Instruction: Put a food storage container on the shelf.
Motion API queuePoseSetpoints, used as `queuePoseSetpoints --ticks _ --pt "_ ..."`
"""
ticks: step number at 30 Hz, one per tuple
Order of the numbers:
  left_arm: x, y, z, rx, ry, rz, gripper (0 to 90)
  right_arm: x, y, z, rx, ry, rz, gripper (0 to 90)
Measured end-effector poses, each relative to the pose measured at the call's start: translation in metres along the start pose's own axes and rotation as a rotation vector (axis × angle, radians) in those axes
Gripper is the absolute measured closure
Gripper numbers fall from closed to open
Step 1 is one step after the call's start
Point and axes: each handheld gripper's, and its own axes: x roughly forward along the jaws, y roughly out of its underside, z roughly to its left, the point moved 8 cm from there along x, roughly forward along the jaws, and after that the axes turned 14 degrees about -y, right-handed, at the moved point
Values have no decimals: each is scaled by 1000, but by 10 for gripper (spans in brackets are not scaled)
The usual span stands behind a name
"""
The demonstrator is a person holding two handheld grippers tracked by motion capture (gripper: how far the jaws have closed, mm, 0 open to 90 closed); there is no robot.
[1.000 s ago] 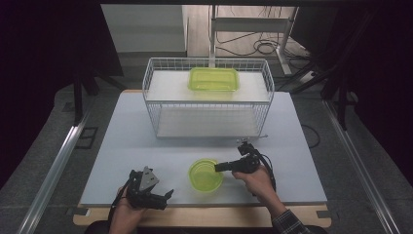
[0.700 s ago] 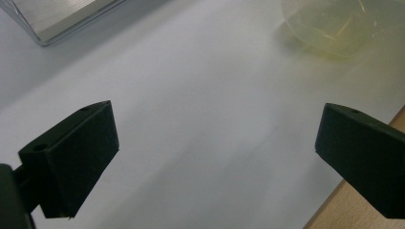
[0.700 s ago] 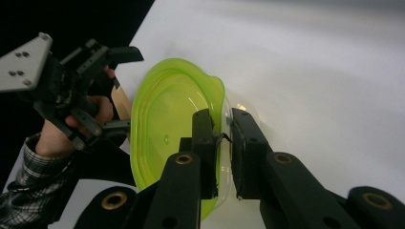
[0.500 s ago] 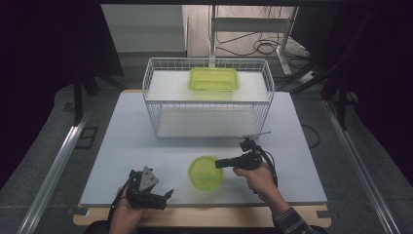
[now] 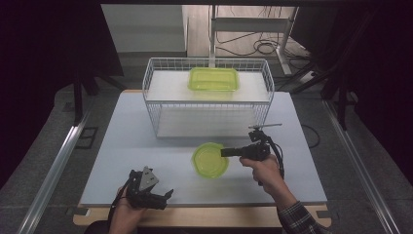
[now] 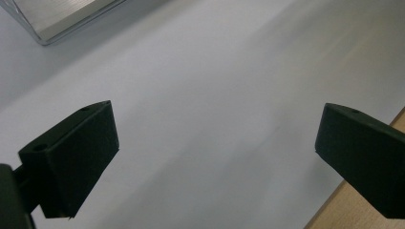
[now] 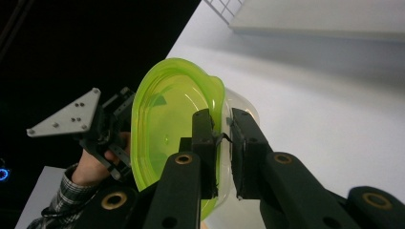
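- The round green bowl [image 5: 210, 160] is clamped at its rim by the right gripper [image 5: 227, 152]; in the right gripper view the jaws stand nearly together on the thin wall of the bowl [image 7: 176, 124], which looks tipped on edge there.
- Since a second ago the bowl and that gripper have moved away from the bench's near edge, toward the wire basket [image 5: 208, 66] at the far side.
- I judge this a carry in progress, probably to the basket, where a rectangular green container [image 5: 214, 78] sits on top.
- The left gripper [image 5: 160, 197] has stayed by the near left corner of the bench [image 5: 117, 136], jaws wide apart and holding nothing.
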Motion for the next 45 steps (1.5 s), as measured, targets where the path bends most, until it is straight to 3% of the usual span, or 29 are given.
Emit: queuePoseSetpoints --ticks 25,45 --pt "0 0 1 -1 3 5 6 -33 -72 43 -54 2 -123 811" --pt "0 0 2 -10 4 0 6 -53 -143 80 -106 15 -236 811"
